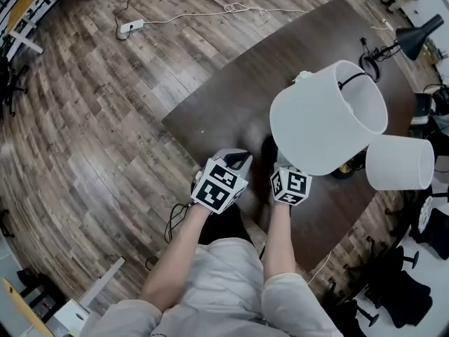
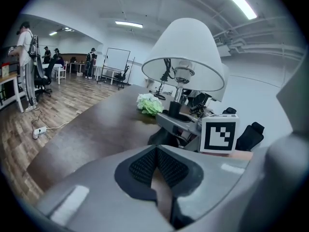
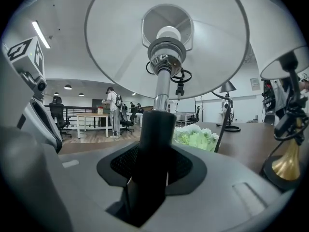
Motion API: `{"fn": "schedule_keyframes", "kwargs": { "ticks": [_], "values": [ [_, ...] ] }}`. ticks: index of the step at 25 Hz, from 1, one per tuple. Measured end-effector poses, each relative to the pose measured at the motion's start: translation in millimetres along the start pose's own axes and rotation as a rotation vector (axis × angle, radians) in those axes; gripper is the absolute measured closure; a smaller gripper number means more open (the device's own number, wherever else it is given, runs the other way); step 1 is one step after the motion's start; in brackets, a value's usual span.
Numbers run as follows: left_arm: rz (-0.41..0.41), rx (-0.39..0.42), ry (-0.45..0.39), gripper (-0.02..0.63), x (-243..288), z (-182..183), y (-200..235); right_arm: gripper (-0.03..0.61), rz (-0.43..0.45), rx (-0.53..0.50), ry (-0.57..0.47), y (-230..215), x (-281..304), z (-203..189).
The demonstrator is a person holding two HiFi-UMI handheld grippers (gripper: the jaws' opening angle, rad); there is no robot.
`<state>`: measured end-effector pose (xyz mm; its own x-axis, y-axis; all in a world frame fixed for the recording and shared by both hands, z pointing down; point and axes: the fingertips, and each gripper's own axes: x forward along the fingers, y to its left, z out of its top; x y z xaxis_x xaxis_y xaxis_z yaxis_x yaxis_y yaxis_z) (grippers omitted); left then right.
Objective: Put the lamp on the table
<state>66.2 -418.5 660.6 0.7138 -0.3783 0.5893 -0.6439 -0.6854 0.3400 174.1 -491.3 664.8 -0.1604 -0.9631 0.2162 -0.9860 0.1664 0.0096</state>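
Note:
I hold a lamp with a white shade (image 1: 326, 118) and a black stem (image 3: 155, 139) over the dark brown table (image 1: 231, 97). My right gripper (image 1: 280, 163) is shut on the stem just above the dark base (image 1: 269, 148). In the right gripper view the shade (image 3: 116, 47) and the bulb socket (image 3: 166, 50) rise straight above the right gripper (image 3: 154, 163). Just to its left, my left gripper (image 1: 238, 161) is shut and holds nothing. The left gripper view shows the lamp (image 2: 186, 52) and the right gripper's marker cube (image 2: 219, 135) beyond the left gripper (image 2: 155, 151). I cannot tell if the base touches the table.
A second white-shaded lamp (image 1: 400, 161) with a brass foot (image 3: 285, 166) stands close on the right. A black desk lamp (image 1: 414, 37) stands at the far right, with a green-white bunch (image 3: 195, 137) nearer. Black chairs (image 1: 393, 286) crowd the table's right side. A power strip (image 1: 131, 27) lies on the floor.

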Motion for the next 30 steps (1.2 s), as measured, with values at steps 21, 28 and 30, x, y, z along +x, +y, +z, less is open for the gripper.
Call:
{"fn": "schedule_keyframes", "kwargs": {
  "ticks": [21,28,30],
  "values": [
    [-0.002,-0.045,-0.054,0.612,10.9,3.2,-2.1,0.411,0.010,-0.028,0.045,-0.8,-9.4,-3.9],
    [0.000,-0.061,-0.053,0.612,2.9,-1.2,-0.9,0.410,0.012,-0.040,0.070,5.3,-12.4,-13.0],
    [0.000,-0.069,-0.045,0.612,1.7,-3.7,-0.7,0.410,0.009,-0.045,0.073,6.7,-12.1,-14.6]
  ]
}}
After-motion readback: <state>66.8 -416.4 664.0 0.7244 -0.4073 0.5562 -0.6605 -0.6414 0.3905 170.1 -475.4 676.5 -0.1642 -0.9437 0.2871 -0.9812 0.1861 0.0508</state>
